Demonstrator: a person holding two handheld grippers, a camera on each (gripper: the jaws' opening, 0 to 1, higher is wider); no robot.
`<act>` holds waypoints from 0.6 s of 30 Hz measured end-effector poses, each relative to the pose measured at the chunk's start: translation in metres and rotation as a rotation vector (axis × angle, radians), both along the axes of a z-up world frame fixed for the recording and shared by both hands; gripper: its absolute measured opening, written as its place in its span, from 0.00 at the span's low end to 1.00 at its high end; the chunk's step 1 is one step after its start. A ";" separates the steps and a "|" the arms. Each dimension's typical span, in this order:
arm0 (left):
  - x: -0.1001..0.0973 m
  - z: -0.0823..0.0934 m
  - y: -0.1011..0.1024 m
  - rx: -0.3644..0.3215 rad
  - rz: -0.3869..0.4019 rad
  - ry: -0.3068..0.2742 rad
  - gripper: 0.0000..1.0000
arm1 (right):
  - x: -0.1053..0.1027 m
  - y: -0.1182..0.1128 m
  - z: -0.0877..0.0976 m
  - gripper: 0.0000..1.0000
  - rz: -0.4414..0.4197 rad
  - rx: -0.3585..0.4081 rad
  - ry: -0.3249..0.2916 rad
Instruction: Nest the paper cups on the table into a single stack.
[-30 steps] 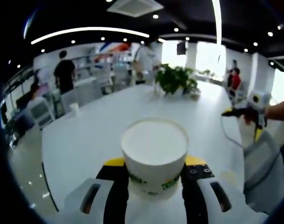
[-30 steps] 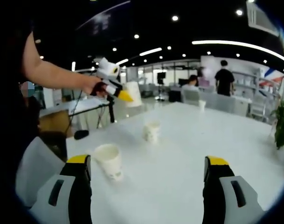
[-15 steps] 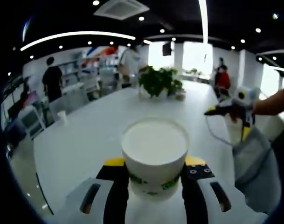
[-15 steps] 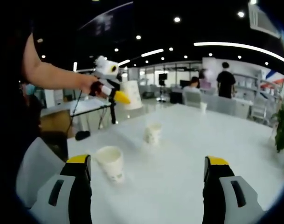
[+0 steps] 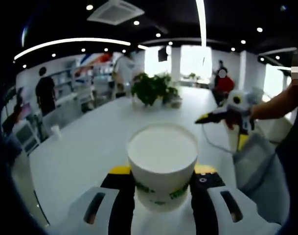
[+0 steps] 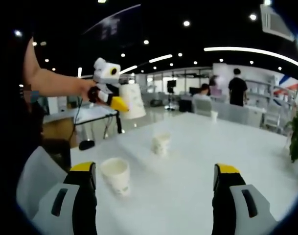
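Left fingers point(image 5: 161, 186) grip an upright paper cup point(image 5: 162, 164), mouth up; right fingers point(image 6: 155, 191) spread.

Held cup point(image 5: 162, 164) base hidden between jaws, far cup point(image 5: 55, 130) blurred

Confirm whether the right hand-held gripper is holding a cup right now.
No: the right hand-held gripper stands open and empty, with two paper cups on the table ahead.
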State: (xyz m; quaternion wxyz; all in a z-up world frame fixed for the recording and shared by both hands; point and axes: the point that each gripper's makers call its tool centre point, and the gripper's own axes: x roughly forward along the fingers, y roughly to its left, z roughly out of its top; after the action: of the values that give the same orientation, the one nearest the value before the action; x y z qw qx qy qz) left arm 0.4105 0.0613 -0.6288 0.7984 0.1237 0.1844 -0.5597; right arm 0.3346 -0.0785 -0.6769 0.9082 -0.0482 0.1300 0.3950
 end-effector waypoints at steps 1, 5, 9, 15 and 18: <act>-0.001 -0.001 -0.001 0.008 -0.006 -0.005 0.42 | 0.000 0.000 -0.001 0.98 0.001 0.000 0.005; -0.010 0.001 -0.005 0.015 -0.034 -0.010 0.42 | -0.001 0.000 -0.001 0.98 0.000 0.002 0.007; -0.015 0.008 -0.009 0.002 -0.046 -0.019 0.42 | -0.001 0.002 0.002 0.98 -0.001 0.012 0.005; -0.026 0.014 -0.014 -0.015 -0.077 -0.033 0.42 | 0.001 0.007 0.013 0.97 0.004 0.028 -0.014; -0.030 0.019 -0.015 -0.029 -0.085 -0.040 0.42 | 0.004 0.010 0.017 0.98 0.009 0.029 -0.022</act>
State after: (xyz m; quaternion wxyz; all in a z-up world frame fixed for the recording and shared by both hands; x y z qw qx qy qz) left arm 0.3800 0.0460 -0.6099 0.7791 0.1309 0.1549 -0.5932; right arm 0.3384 -0.0687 -0.6599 0.9085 -0.0399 0.1140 0.4001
